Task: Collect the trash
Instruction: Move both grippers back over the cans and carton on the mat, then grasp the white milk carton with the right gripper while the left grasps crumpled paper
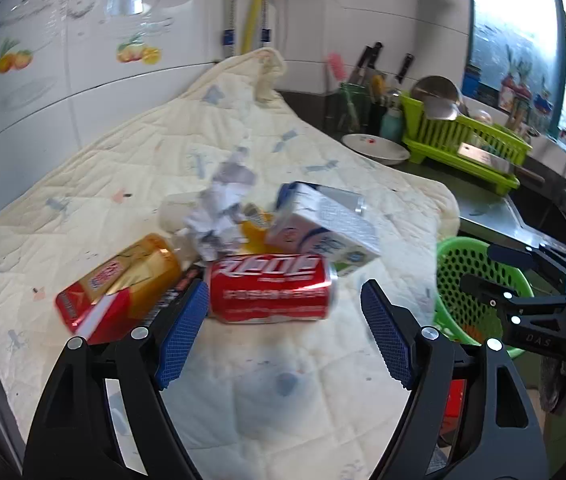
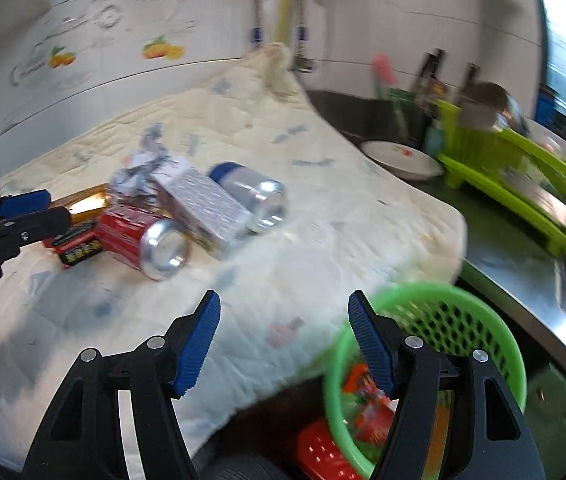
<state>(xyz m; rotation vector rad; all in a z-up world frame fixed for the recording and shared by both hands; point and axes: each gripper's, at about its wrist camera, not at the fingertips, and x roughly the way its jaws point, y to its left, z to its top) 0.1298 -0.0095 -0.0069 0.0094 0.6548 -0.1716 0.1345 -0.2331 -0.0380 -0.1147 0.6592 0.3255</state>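
Note:
A pile of trash lies on a cream quilted cloth (image 1: 131, 152): a red soda can (image 1: 271, 288) on its side, a gold and red packet (image 1: 119, 284), crumpled paper (image 1: 219, 216), a white milk carton (image 1: 323, 228) and a blue-topped silver can (image 2: 251, 196). My left gripper (image 1: 283, 332) is open and empty, its left pad just beside the red can (image 2: 143, 236). My right gripper (image 2: 283, 344) is open and empty, hovering over the cloth's edge next to a green perforated basket (image 2: 463, 316) that holds red wrappers.
A green dish rack (image 1: 467, 140) with a metal ladle, a white plate (image 1: 375, 146) and a knife holder stand on the dark counter at the right. A tiled wall runs behind. A steel sink edge (image 2: 543, 292) lies beyond the basket.

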